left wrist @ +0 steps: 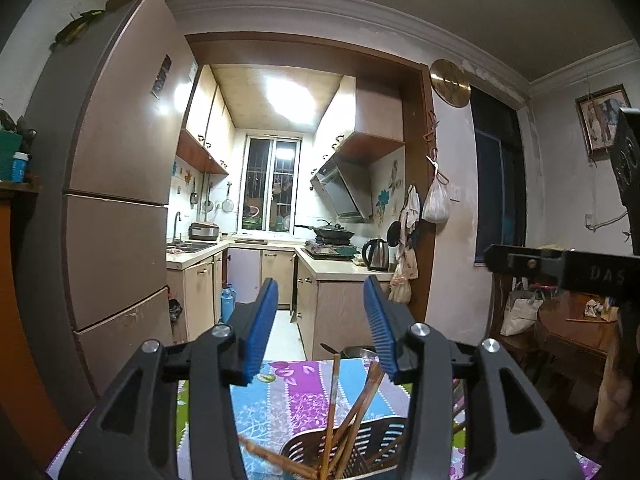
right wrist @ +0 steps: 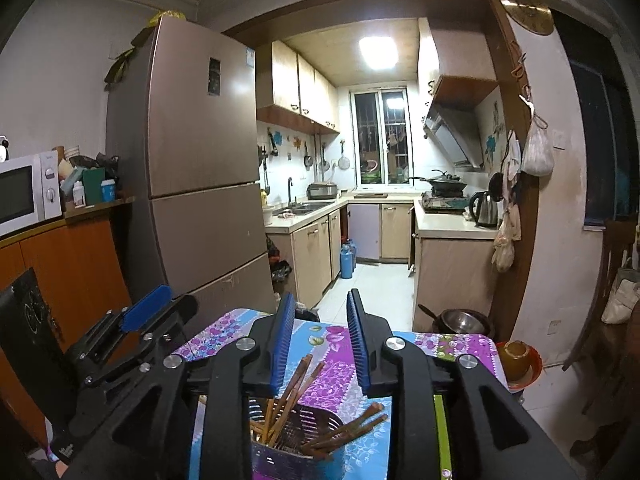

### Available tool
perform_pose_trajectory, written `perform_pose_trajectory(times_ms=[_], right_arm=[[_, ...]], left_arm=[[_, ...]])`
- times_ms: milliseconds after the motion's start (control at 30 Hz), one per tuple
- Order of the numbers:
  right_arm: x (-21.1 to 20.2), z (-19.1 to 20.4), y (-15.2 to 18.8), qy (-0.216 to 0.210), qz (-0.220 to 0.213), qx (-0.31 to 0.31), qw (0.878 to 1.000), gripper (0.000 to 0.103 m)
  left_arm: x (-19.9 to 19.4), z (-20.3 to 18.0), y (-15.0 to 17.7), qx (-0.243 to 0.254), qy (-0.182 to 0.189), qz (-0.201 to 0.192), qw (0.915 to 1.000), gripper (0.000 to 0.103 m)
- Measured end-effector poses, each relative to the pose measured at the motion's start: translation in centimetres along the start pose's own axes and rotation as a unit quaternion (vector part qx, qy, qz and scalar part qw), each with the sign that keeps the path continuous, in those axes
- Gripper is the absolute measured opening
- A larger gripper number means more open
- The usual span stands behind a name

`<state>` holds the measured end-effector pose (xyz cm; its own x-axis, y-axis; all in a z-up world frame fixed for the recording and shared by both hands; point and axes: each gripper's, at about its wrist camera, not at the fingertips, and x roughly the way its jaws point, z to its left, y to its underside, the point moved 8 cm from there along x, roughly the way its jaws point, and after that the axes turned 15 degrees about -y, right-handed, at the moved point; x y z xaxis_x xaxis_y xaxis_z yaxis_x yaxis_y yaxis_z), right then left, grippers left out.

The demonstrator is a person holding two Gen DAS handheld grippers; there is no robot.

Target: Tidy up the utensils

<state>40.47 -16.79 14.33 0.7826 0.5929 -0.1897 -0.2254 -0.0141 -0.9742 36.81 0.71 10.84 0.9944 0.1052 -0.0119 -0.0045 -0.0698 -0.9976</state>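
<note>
While your left gripper (left wrist: 324,320) points level toward the kitchen, its blue pads stand apart with nothing between them. Below them in the left wrist view, a perforated utensil holder (left wrist: 360,448) sits on the floral tablecloth (left wrist: 280,392), with wooden chopsticks (left wrist: 332,408) standing in it and leaning at loose angles. One chopstick (left wrist: 272,458) lies slanted off to the holder's left; whether it rests inside the rim cannot be told. Your right gripper (left wrist: 560,268) shows at the right edge, well clear of the left. A metal bowl (left wrist: 356,351) sits at the table's far edge.

From the right wrist view, your right gripper (right wrist: 320,340) is also parted and empty, tilted slightly down over the same utensil holder (right wrist: 296,436). Several chopsticks (right wrist: 288,396) stand upright in it; a second bundle (right wrist: 348,426) lies nearly flat across the rim, ends projecting to the right. Your left gripper (right wrist: 144,312) is to the left, apart from the holder.

Judgement: most chopsticks appear collected, with neither claw holding any. Left to do, likely, is righting the flat bundle and the slanted stray.

Room: the tablecloth beyond the holder is bare up to the far edge. A small bowl on an orange dish (right wrist: 520,360) sits just beside the table's right edge; mind it when reaching right.
</note>
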Motion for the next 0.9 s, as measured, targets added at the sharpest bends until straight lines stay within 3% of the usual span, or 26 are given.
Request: perform_pose_trajectory(times_ms=[133, 233, 300, 367, 667, 900], right_arm=[[-2.6, 1.0, 0.5, -0.002, -0.016, -0.011, 1.0, 0.042], [-5.4, 2.6, 1.7, -0.002, -0.037, -0.027, 0.999, 0.066], [-7.1, 3.8, 2.9, -0.004, -0.047, -0.033, 0.998, 0.084], [-8.7, 4.8, 4.5, 0.001, -0.055, -0.034, 0.998, 0.096], [-14.0, 8.4, 14.7, 0.037, -0.039, -0.001, 0.999, 0.098], [-16.1, 11.0, 18.8, 0.074, -0.022, -0.003, 0.997, 0.098]], left_arm=[[-2.3, 1.4, 0.2, 0.008, -0.005, -0.003, 0.9999, 0.054], [-4.6, 2.9, 0.8, 0.017, -0.011, -0.001, 0.9998, 0.071], [-6.2, 4.1, 1.4, 0.015, -0.017, 0.001, 0.9997, 0.091], [-8.1, 5.4, 2.1, 0.018, -0.032, 0.002, 0.9993, 0.097], [-14.9, 7.1, 7.7, 0.03, -0.034, 0.067, 0.9967, 0.097], [-18.4, 7.1, 11.3, 0.05, -0.044, 0.094, 0.9933, 0.097]])
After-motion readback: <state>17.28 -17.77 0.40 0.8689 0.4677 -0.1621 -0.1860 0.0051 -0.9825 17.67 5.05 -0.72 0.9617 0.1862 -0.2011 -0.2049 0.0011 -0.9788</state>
